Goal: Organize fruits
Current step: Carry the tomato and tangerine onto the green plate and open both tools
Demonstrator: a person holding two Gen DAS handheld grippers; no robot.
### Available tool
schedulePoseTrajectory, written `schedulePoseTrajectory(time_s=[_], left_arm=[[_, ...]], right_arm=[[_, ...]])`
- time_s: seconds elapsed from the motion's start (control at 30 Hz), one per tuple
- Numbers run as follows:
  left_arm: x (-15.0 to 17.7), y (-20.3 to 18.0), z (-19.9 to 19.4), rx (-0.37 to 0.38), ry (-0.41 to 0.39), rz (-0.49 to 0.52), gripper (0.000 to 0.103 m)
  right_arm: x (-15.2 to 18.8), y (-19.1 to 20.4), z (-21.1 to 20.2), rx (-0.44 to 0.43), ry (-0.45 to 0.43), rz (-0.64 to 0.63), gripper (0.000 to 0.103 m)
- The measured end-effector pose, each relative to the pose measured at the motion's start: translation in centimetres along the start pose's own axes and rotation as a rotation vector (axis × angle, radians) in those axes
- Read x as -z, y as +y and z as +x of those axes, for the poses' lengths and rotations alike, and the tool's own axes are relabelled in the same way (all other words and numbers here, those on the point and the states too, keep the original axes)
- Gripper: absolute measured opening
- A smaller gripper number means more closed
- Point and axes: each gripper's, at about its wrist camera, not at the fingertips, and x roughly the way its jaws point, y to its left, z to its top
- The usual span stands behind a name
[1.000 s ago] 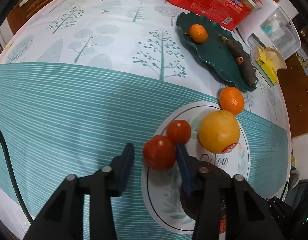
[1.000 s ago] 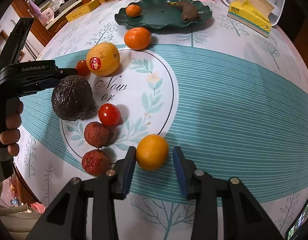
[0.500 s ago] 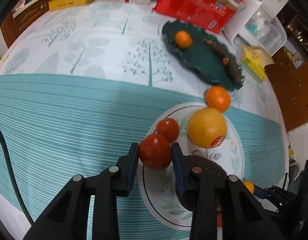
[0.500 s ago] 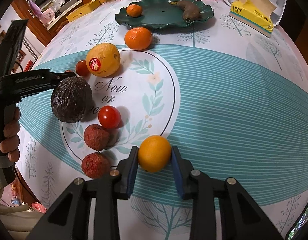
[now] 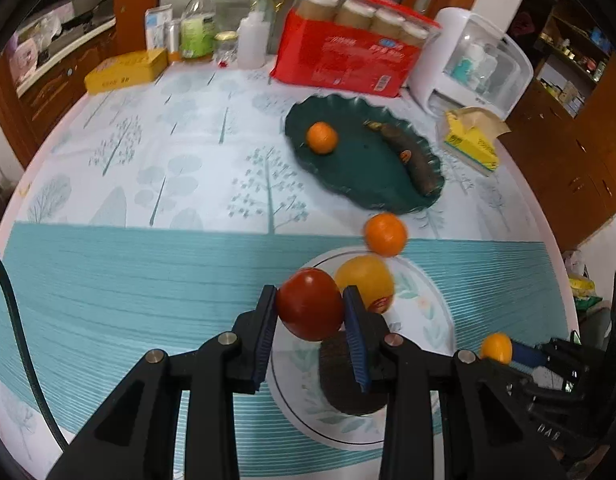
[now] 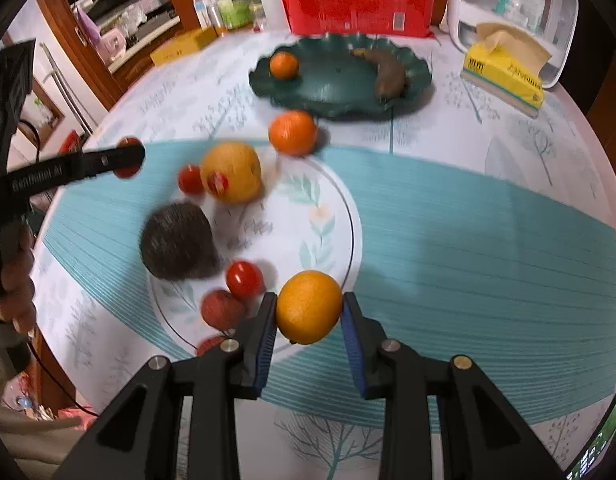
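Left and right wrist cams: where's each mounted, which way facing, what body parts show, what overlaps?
Left wrist: on left gripper, angled down at the table; shows its fingers clamping a tomato and the right gripper's tip.
Right wrist: on right gripper, angled down; fingers clamp an orange, left gripper and hand at left.
Shared: green plate, avocado.

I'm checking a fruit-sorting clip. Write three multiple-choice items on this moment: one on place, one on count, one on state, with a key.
1. Where does the dark brown banana lie?
A. on the dark green scalloped plate
B. on the striped cloth
C. on the yellow tissue box

2. How many fruits lie on that plate?
A. one
B. two
C. four

3. What is between the left gripper jaws?
A. nothing
B. a lemon
C. a red tomato

Key: A, it rests at the plate's right side; B, banana plus small orange mandarin; C, both pads press it.
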Motion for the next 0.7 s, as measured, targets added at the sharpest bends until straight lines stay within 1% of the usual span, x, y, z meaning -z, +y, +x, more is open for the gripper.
schedulePoseTrajectory(time_s=[0.13,0.23,0.3,0.37,0.5,0.6,0.7], left_arm=[[-1.9,-1.6,-2.1,0.003,-0.027,0.059,0.032],[-4.4,-2.6,-3.7,0.008,-0.038,0.101,0.032],[-6.0,-3.2,-4.7,0.011,-0.049,0.119,0.032],[-8.3,-3.8,-5.8,0.005,-0.067,0.143,0.032],[-12.9,-5.2,-7.7,-0.002,-0.095,0.175,0.032],[-15.9,-6.3,-8.6,-0.021,-0.122,0.203,0.032],[-18.3,-7.1,-8.7,-0.045,-0.136,0.223,0.032]], right_arm=[[-2.5,-0.2,-2.4,-0.011,-0.046,-0.007,0.032],[-5.2,-0.4,-4.8,-0.007,-0.099,-0.024,0.032],[-7.6,-0.8,-6.7,-0.002,-0.143,-0.029,0.032],[-9.6,-1.1,-8.4,-0.003,-0.180,-0.027,0.032],[-14.8,-1.8,-12.3,0.000,-0.274,-0.021,0.032],[-18.3,-2.2,-14.5,0.012,-0.331,-0.016,0.032],[-21.3,-2.4,-15.6,0.026,-0.370,-0.007,0.032]])
